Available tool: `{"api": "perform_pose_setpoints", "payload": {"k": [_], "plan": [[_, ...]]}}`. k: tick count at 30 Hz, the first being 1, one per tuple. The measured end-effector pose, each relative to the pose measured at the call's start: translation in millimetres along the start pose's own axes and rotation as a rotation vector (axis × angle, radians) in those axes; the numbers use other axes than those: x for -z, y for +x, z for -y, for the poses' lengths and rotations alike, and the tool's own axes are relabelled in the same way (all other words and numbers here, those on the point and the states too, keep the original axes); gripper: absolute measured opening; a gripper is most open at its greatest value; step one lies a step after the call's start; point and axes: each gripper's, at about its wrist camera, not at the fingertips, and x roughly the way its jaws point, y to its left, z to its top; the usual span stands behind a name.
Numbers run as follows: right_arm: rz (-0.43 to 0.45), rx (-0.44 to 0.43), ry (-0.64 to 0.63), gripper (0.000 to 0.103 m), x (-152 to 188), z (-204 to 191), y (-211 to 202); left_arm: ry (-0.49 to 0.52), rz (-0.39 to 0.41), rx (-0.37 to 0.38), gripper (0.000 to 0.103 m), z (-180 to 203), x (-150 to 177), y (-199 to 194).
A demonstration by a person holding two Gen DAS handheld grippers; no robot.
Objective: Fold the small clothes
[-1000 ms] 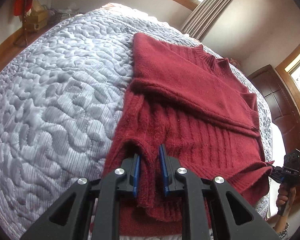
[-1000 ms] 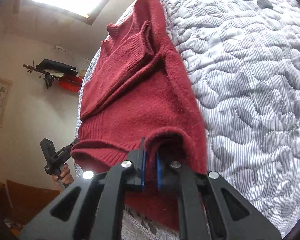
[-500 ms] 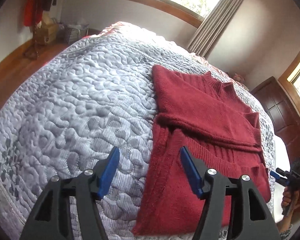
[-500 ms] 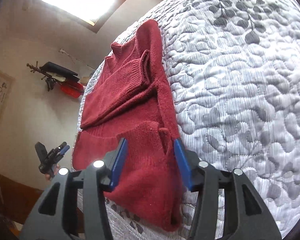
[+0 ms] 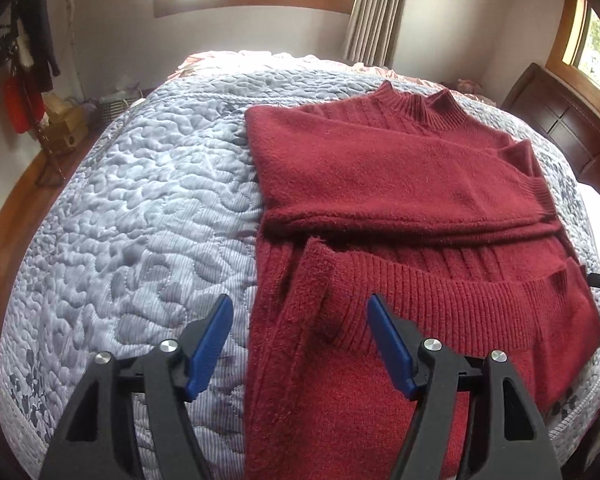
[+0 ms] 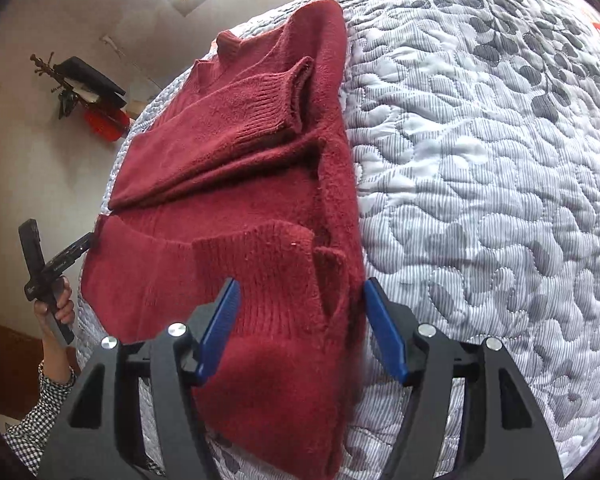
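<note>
A dark red knitted sweater (image 5: pixel 380 184) lies flat on a grey quilted bed (image 5: pixel 140 208), sleeves folded across the chest and the ribbed hem turned up over the lower body. My left gripper (image 5: pixel 300 344) hangs open above the sweater's near left corner, nothing between its blue pads. In the right wrist view the same sweater (image 6: pixel 236 184) runs up the left half of the bed (image 6: pixel 480 160). My right gripper (image 6: pixel 300 328) is open over the folded hem's right edge, holding nothing. The left gripper (image 6: pixel 88 240) also shows at the sweater's far side, in a hand.
A dark wooden headboard (image 5: pixel 560 128) stands at the right, a curtain (image 5: pixel 374 12) and window behind the bed. A coat rack (image 5: pixel 24 64) with clothes and boxes (image 5: pixel 64 128) stand by the left wall. A checked sleeve (image 6: pixel 40 412) shows low left.
Both grippers were shut on the sweater's hem a second ago. They let go, opened wide and drew back, leaving the hem folded up over the body.
</note>
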Motion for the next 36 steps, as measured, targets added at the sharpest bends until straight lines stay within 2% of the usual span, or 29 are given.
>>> {"api": "perform_pose_setpoints", "payload": {"k": [1,2,3,4,5,6,9,13,15,19,21,24,26,29,31,32,36], "plan": [[-0.001,0.01,-0.015,0.053,0,-3,3,0.007,-0.006,-0.004,0.067,3,0,3],[-0.005,0.022,-0.038,0.048,1,-10,6,0.016,-0.009,-0.001,0.058,6,1,5],[-0.01,0.038,-0.063,0.038,1,-15,8,0.029,-0.013,0.0,0.044,10,2,7],[-0.013,0.057,-0.089,0.022,2,-19,11,0.038,-0.014,-0.005,0.04,13,3,7],[-0.016,0.077,-0.116,0.016,3,-23,11,0.044,-0.01,-0.016,0.03,15,5,6],[-0.011,0.102,-0.137,0.013,3,-25,10,0.048,-0.002,-0.024,0.022,16,6,4],[0.023,0.125,-0.172,0.013,7,-33,0,0.044,0.029,0.007,0.011,16,10,-9],[0.07,0.095,-0.238,0.012,17,-42,-11,0.092,0.076,0.007,0.01,25,19,-25],[0.066,0.069,-0.236,0.013,18,-41,-10,0.12,0.078,0.033,0.01,32,23,-27],[0.03,0.079,-0.181,0.028,9,-31,2,0.126,0.047,-0.019,0.011,34,19,-12],[0.037,0.084,-0.173,0.028,7,-31,4,0.106,0.023,-0.017,0.022,29,16,-2],[0.059,0.115,-0.212,0.028,13,-36,-3,0.099,0.006,-0.028,0.029,26,12,8],[0.078,0.165,-0.254,0.029,18,-42,-9,0.094,-0.002,-0.023,0.031,26,10,13],[0.115,0.227,-0.326,0.029,23,-55,-16,0.089,0.0,-0.015,0.029,28,8,15],[0.141,0.254,-0.372,0.029,25,-64,-20,0.083,0.003,0.001,0.021,30,9,15],[0.139,0.25,-0.387,0.029,26,-67,-20,0.085,0.006,0.008,0.016,32,9,14],[0.103,0.281,-0.4,0.031,22,-69,-8,0.095,0.017,0.015,0.015,33,11,12]]}}
